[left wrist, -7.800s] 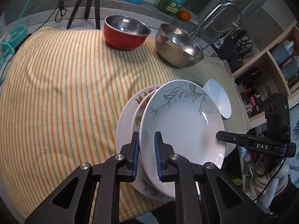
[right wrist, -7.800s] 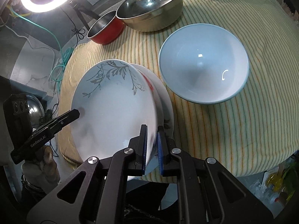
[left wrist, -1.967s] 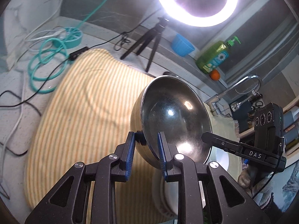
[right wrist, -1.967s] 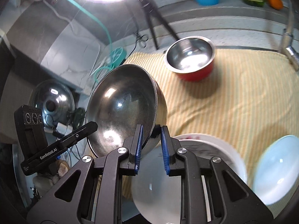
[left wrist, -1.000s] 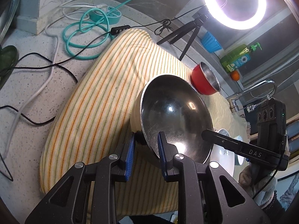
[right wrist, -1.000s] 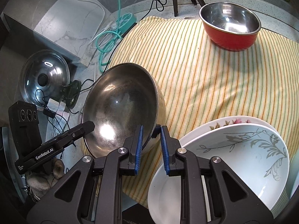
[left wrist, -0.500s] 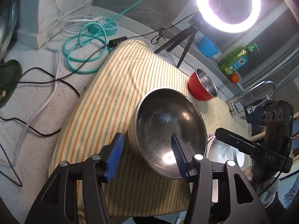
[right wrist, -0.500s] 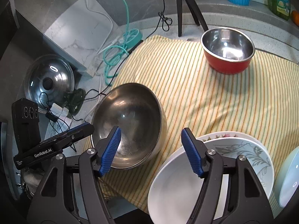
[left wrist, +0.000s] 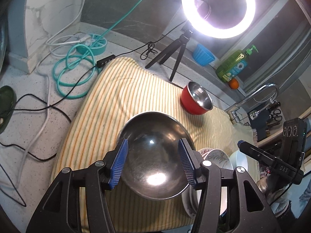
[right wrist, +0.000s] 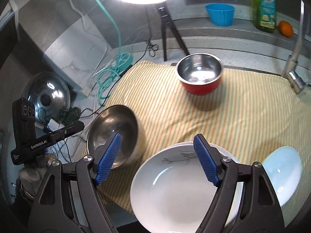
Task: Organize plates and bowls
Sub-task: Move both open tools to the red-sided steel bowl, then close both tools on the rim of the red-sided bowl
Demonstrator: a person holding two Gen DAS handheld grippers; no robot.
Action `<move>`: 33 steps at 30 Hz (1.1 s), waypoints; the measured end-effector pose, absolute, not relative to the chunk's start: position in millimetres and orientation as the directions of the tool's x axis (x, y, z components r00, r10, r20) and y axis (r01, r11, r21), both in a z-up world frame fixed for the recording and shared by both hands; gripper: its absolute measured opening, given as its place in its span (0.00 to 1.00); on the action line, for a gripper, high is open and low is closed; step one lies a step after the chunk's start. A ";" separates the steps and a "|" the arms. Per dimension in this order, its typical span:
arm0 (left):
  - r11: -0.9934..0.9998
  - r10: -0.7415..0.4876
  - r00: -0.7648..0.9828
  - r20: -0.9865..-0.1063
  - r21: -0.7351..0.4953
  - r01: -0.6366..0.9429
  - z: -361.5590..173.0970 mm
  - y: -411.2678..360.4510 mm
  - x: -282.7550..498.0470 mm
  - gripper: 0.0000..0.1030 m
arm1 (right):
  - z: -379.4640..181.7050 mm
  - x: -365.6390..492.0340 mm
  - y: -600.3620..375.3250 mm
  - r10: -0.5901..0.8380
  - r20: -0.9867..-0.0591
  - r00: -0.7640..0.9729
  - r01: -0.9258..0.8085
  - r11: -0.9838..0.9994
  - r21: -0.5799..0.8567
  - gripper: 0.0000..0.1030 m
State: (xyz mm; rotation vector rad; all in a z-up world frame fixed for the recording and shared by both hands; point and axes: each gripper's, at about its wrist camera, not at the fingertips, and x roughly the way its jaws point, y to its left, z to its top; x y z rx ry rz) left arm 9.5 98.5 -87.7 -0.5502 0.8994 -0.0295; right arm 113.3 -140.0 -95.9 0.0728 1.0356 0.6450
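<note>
1. We saw a speckled grey counter [left wrist: 29, 116] covered for the most part by a yellow striped cloth [left wrist: 120, 97], with a marble-patterned wall [left wrist: 48, 9] behind it.
2. A lit ring light [left wrist: 217, 9] stood on a small black tripod [left wrist: 175, 54] at the cloth's far edge, and a teal cable [left wrist: 72, 73] lay coiled on the bare counter beside a white cord and black wires.
3. On the ledge behind were a blue cup [left wrist: 203, 55], a green soap bottle [left wrist: 233, 68] and an orange [left wrist: 233, 83]; a chrome tap [left wrist: 258, 97] rose at the right.
4. The large steel bowl [left wrist: 153, 159] rested upright on the near left part of the cloth, just beside the stacked plates [right wrist: 175, 190], whose top plate bore a grey leaf pattern.
5. The red bowl [right wrist: 200, 75] sat well apart toward the back, and a pale white bowl [right wrist: 281, 174] lay to the right of the plates.
6. The left gripper [left wrist: 153, 163] had just been opening; its jaws stood apart above the steel bowl, gripping nothing.
7. The right gripper [right wrist: 157, 159] had likewise just been opening, wider still, and it hung empty over the plates' near edge.
8. A steel pot lid [right wrist: 46, 97] lay at the far left.
</note>
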 end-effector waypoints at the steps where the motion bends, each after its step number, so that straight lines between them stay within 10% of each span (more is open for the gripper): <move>1: 0.863 -0.253 0.632 -0.732 -0.466 -0.195 -86.6 97.0 11.7 0.51 | -94.0 114.3 -148.4 0.534 -0.769 0.351 -0.447 0.817 0.364 0.77; 21: 0.889 -0.332 0.639 -0.694 -0.457 -0.035 -57.7 50.6 88.6 0.51 | -52.4 151.5 -209.3 0.483 -0.710 0.513 -0.357 0.872 0.335 0.95; 33: 0.896 -0.375 0.547 -0.749 -0.445 0.005 -84.7 27.4 168.8 0.49 | -104.0 218.7 -200.3 0.530 -0.748 0.399 -0.238 0.848 0.473 0.65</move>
